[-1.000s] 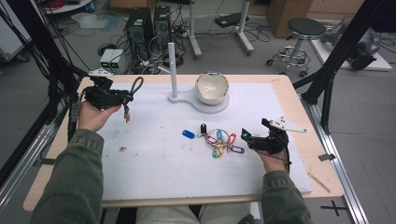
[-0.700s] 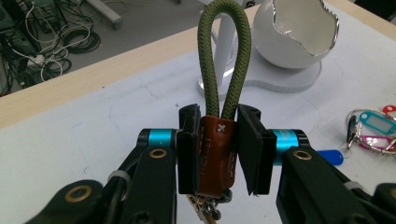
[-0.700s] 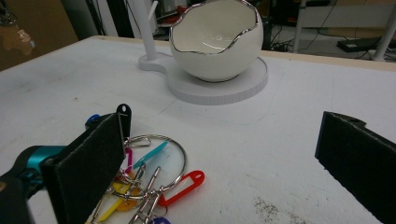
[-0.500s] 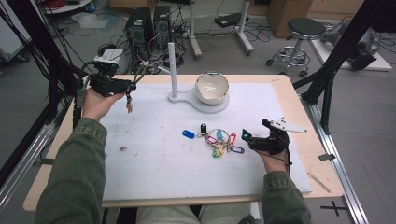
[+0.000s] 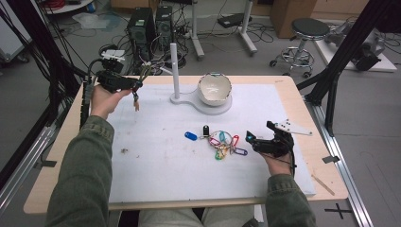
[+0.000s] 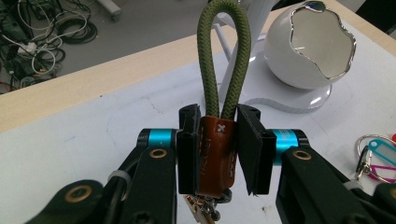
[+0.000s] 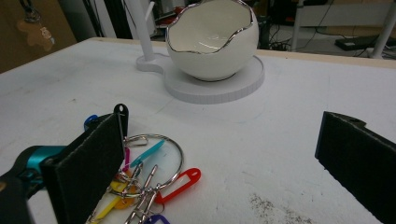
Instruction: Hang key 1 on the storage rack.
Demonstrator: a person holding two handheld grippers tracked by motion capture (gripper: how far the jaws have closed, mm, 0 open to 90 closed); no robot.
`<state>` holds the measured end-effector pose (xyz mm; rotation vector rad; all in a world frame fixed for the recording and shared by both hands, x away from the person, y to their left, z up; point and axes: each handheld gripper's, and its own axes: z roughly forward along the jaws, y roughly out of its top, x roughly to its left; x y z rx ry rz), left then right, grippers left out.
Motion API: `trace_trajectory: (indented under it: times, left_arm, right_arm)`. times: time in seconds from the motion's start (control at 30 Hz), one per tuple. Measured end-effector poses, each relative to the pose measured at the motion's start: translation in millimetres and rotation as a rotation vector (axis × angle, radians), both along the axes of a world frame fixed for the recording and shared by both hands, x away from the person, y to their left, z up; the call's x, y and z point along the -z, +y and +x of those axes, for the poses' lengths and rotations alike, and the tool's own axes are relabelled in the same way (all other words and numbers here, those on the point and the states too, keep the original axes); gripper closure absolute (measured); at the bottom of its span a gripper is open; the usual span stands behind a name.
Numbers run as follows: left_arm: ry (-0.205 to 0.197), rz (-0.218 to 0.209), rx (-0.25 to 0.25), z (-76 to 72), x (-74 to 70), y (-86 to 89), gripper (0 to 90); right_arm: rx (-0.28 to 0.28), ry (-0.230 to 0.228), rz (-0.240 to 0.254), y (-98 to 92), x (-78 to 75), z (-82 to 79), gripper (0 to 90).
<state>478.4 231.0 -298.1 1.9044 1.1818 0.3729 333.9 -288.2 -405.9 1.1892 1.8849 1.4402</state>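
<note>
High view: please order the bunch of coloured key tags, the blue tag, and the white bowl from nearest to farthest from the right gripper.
1. Bunch of coloured key tags, just left of the right gripper.
2. Blue tag, farther left.
3. White bowl, at the table's far side.

A wooden desk [image 5: 61, 156] is covered by a white mat [image 5: 165, 175]. On the mat are seen a white stand with an egg-shaped bowl [image 5: 215, 89], a bunch of coloured key tags [image 5: 224, 143], and a small speck, possibly dirt [image 5: 124, 151].

no readable text on anything
</note>
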Motion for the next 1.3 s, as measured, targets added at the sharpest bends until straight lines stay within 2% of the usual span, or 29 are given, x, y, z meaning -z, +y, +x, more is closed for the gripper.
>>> trace_trajectory:
  times: [0.1, 0.2, 0.43, 0.53, 0.7, 0.87, 0.97, 1.03, 1.13, 1.3]
  left_arm:
    - [0.021, -0.036, -0.007, 5.1, 3.9, 2.1, 70.3]
    - [0.034, -0.037, -0.017, 9.2, 7.5, 3.1, 70.3]
    - [0.049, -0.147, -0.047, 19.1, 13.8, 7.0, 70.8]
    - [0.058, -0.173, -0.049, 22.8, 16.7, 7.2, 70.8]
    - [0.076, -0.246, -0.05, 28.7, 22.0, 2.7, 70.8]
    - [0.079, -0.23, -0.024, 33.8, 17.7, -9.5, 70.8]
    - [0.07, -0.241, -0.015, 37.7, 12.3, -15.8, 70.8]
    - [0.084, -0.255, -0.014, 41.3, 12.1, -16.9, 70.7]
    - [0.109, -0.251, -0.028, 48.2, 13.1, -18.0, 70.7]
    - [0.131, -0.284, -0.026, 54.5, 19.6, -22.5, 70.7]
  right_arm:
    - [0.001, -0.004, -0.002, -0.4, -0.2, -0.3, 0.6]
    - [0.0, -0.002, 0.003, -0.7, -0.4, -0.9, 0.6]
    - [0.001, -0.006, 0.0, -1.6, -0.2, -0.8, 0.6]
    - [0.002, -0.006, 0.0, -2.4, -0.1, -1.0, 0.6]
    - [0.001, -0.004, 0.005, -3.0, -0.2, -1.0, 0.6]
    - [0.002, -0.004, 0.005, -3.1, 0.0, -0.9, 0.6]
    - [0.002, -0.002, 0.004, -3.3, 0.1, -1.0, 0.6]
    - [0.004, -0.004, 0.003, -3.8, 0.3, -1.3, 0.6]
    - [0.005, -0.001, 0.008, -4.7, 0.3, -2.5, 0.6]
    - [0.01, 0.002, 0.01, -6.5, 0.7, -2.4, 0.6]
